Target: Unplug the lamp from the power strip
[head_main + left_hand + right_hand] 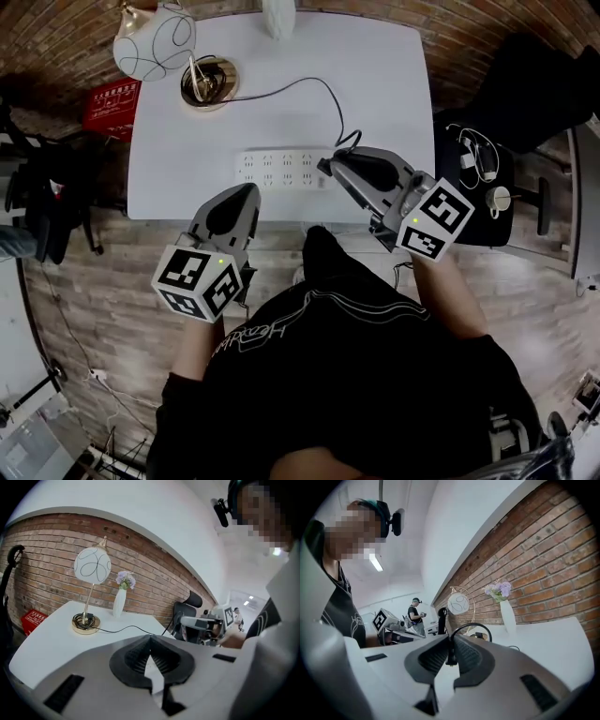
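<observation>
Right now R gripper is pinched shut on the lamp cord at the power strip's right end, prob. at the plug, ready to pull. L gripper, closed w/ nothing in it, hovers just off the strip's near edge, likely to brace it. Lamp stands beyond the strip, far left.

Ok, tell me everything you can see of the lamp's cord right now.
The cord is thin, black and flexible-looking. It leaves the lamp base, lies slack across the white table in a shallow arc, then bends down to the right end of the power strip. There the right gripper is shut on its end, with a loop arching above. I cannot tell whether it is still seated.
</observation>
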{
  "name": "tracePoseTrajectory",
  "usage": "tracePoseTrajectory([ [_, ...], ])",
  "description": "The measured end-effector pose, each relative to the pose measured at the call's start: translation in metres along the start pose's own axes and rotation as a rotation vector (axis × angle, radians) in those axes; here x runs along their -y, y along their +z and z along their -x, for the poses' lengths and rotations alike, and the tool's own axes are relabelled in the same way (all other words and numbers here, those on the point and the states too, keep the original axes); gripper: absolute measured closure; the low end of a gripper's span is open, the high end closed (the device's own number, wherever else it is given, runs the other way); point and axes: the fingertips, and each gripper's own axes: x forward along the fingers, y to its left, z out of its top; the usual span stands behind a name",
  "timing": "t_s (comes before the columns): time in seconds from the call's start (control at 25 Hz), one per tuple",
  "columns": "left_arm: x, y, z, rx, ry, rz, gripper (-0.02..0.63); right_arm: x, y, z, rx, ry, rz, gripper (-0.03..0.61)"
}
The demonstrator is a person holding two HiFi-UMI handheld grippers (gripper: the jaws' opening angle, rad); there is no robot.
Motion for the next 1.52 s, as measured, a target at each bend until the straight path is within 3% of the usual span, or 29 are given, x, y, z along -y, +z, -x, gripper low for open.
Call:
tracePoseTrajectory([
  [0.44, 0.052, 0.042, 0.058, 0.128, -0.091, -0.083, 0.611, -0.067, 0.023, 0.026, 0.043, -0.019, 0.034, 0.560],
  [1.52, 0.076, 0.052, 0.077, 0.174, -0.141, -0.146, 0.611, -0.092, 0.035, 0.039, 0.069, -0.052, 0.055, 0.560],
])
